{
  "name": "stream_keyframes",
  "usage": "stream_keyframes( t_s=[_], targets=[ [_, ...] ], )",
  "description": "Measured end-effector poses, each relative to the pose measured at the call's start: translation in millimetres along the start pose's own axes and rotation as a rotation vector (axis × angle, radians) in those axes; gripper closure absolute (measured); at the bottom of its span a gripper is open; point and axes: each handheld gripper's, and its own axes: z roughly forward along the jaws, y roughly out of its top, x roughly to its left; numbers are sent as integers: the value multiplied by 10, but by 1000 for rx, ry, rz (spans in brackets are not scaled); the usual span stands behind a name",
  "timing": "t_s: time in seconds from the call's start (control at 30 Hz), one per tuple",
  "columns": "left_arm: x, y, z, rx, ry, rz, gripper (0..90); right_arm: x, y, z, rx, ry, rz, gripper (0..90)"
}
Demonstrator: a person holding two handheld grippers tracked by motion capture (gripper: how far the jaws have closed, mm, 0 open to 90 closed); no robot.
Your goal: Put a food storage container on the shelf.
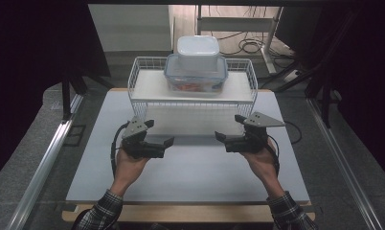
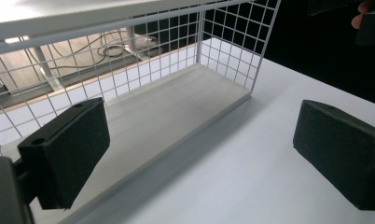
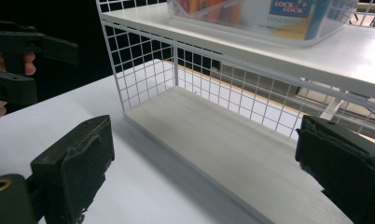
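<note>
Two hand-held grippers are seen poised over a white table [image 1: 190, 177], one in each of the person's hands, with plaid sleeves [image 1: 102, 211] showing at the near edge. The left gripper [image 1: 158, 133] is held just in front of the left end of a white wire rack [image 1: 193, 98], its jaws spread wide apart and nothing caught between them. The right gripper [image 1: 229, 127] is held in front of the rack's right end, jaws likewise parted and empty. The two tools are kept well apart, both turned inward toward the rack's middle.

The rack is set at the far half of the table, and two levels can be made out: a lower wooden board [image 3: 232, 149] resting at table height, bare, and an upper shelf [image 3: 316, 51] ringed by a low wire rail. On that upper shelf a clear lidded food container [image 1: 196, 74] is found, with red and orange contents faintly visible through its wall and a blue label [image 3: 289, 8] picked up in the right gripper view. A smaller white container [image 1: 198, 50] is stacked directly on its lid.

In the left gripper view the lower board [image 2: 176, 107] and the wire mesh side wall [image 2: 232, 46] are framed between the black pads. Cables [image 1: 248, 45] are glimpsed on the floor beyond the table.
</note>
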Motion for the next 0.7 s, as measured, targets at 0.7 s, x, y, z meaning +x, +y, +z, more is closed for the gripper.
stream_keyframes(
  t_s=[0.7],
  targets=[
    [-18, -214, -145, 35, 18, -14, 32, -17, -195, -182, 48, -2, 39, 19]
  ],
)
